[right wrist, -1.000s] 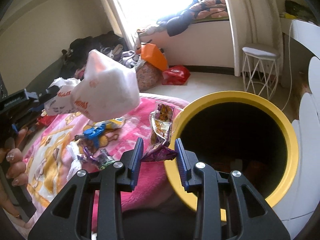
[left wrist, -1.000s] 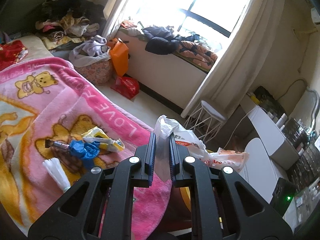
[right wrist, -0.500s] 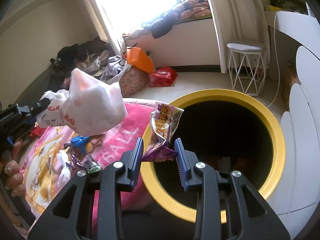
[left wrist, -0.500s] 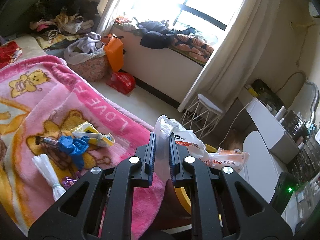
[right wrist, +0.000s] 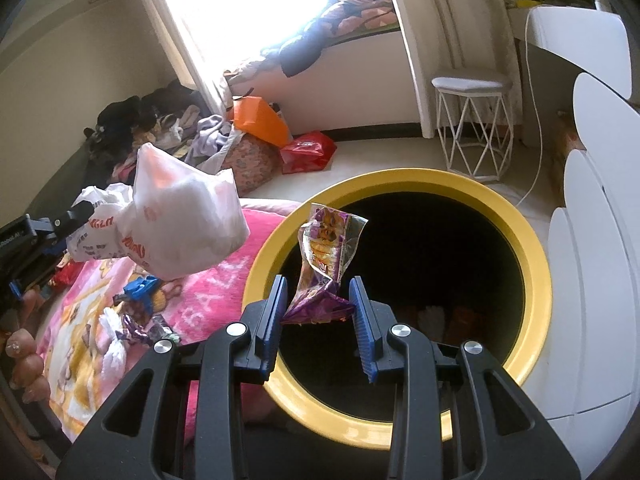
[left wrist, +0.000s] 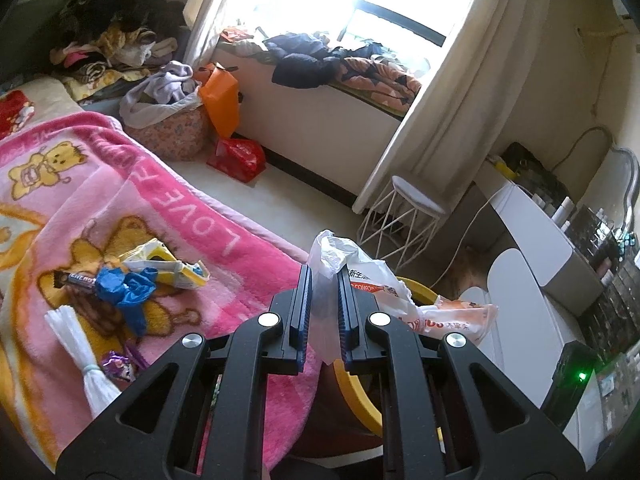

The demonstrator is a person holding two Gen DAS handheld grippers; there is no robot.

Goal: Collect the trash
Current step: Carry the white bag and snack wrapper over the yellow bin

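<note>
My left gripper (left wrist: 322, 280) is shut on a white plastic bag (left wrist: 360, 272) with red print, which bulges out ahead to the right. From the right wrist the same bag (right wrist: 180, 224) hangs in the air left of the bin. My right gripper (right wrist: 320, 292) is shut on a crumpled purple snack wrapper (right wrist: 324, 256), held over the dark mouth of the yellow-rimmed bin (right wrist: 536, 240). More trash lies on the pink bear blanket (left wrist: 168, 208): a yellow wrapper (left wrist: 164, 264), a blue crumpled piece (left wrist: 124, 288), a white twisted bag (left wrist: 80, 344).
The bin rim (left wrist: 348, 380) shows beside the bed edge. A white wire stool (right wrist: 472, 120), a red bag (right wrist: 304, 152) and an orange bag (right wrist: 260, 120) stand on the floor. White furniture (right wrist: 592, 240) flanks the bin on the right. A person's fingers (right wrist: 24, 360) show at left.
Both grippers have shifted toward the bin. The wrapper now hangs over the bin's opening rather than its left rim, and the white bag has come closer to the bin.
</note>
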